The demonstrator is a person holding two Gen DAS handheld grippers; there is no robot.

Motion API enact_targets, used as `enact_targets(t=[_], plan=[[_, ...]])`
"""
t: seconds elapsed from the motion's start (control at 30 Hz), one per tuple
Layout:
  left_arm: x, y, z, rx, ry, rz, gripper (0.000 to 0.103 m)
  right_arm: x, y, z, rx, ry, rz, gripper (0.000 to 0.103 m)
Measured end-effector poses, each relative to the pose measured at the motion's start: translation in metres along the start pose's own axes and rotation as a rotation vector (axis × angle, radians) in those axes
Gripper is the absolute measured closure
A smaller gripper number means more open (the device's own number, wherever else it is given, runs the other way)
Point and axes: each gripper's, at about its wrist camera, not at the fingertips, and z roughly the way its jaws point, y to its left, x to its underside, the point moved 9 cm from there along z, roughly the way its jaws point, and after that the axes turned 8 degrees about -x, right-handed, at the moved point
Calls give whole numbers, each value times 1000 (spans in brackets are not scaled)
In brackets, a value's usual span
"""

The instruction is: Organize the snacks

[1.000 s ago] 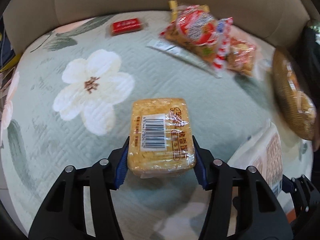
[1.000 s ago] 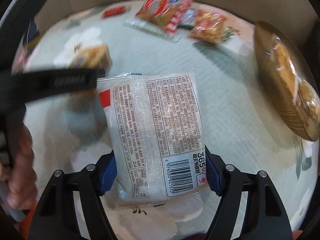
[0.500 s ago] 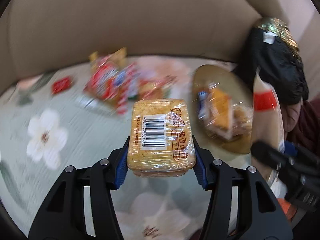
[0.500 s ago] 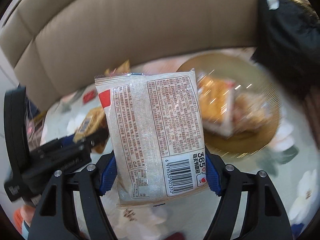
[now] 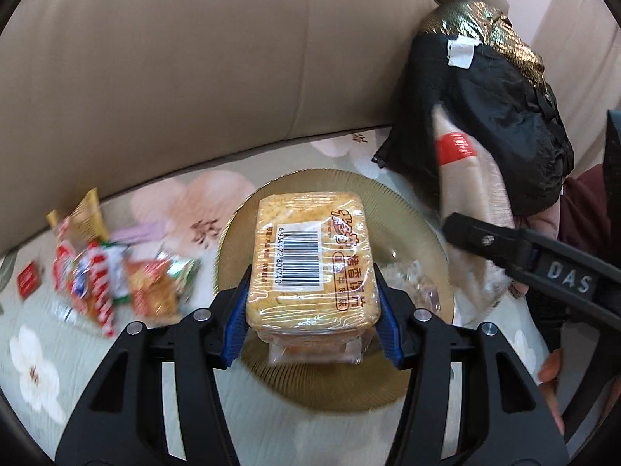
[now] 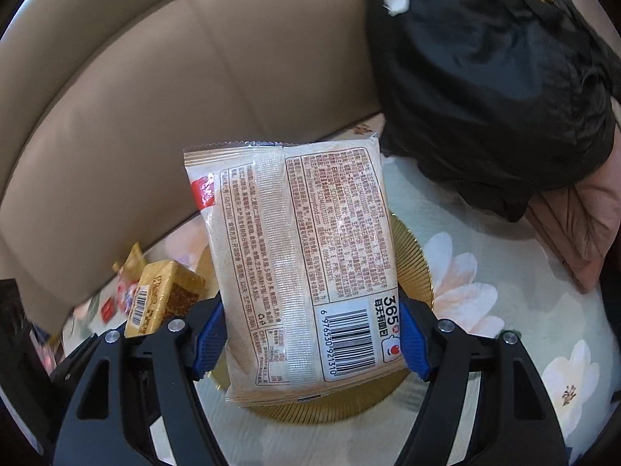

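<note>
My left gripper (image 5: 310, 318) is shut on a yellow wrapped cake pack (image 5: 310, 260) with a barcode label and holds it over the gold ribbed plate (image 5: 333, 380). My right gripper (image 6: 308, 343) is shut on a beige bread packet (image 6: 299, 264), back side up, above the same gold plate (image 6: 415, 260). The bread packet also shows at the right of the left wrist view (image 5: 469, 194), held by the right gripper's black finger (image 5: 504, 240). The cake pack shows at the left of the right wrist view (image 6: 163, 299). A clear wrapped snack (image 5: 411, 283) lies on the plate.
A pile of red and orange snack packets (image 5: 116, 279) and a small red packet (image 5: 29, 281) lie on the floral quilt (image 5: 46, 372) to the plate's left. A black bag (image 5: 485, 116) sits at the right against the beige sofa back (image 5: 194, 77).
Both grippers have swung right with their packs, from over the quilt to above the gold plate. The snack pile now lies at the left. Both grips are unchanged.
</note>
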Motion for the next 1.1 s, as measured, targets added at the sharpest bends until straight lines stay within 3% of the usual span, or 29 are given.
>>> enact_targets(t=[0.07, 0.4, 0.63, 0.87, 1.0, 1.1], plan=[[-5, -3, 9, -3, 4, -3, 31, -5, -4, 14, -15, 7, 6, 26], [35, 47, -11, -29, 27, -40, 30, 16, -25, 28, -95, 60, 97, 26], [77, 121, -69, -100, 8, -143, 30, 57, 56, -1, -168, 127, -88, 26], [131, 187, -125, -205, -2, -251, 21, 139, 135, -5, -225, 199, -284, 23], [163, 213, -128, -268, 20, -311, 20, 183, 157, 5, -228, 207, -385, 21], [172, 222, -122, -298, 28, -350, 20, 198, 164, 13, -233, 218, -426, 20]])
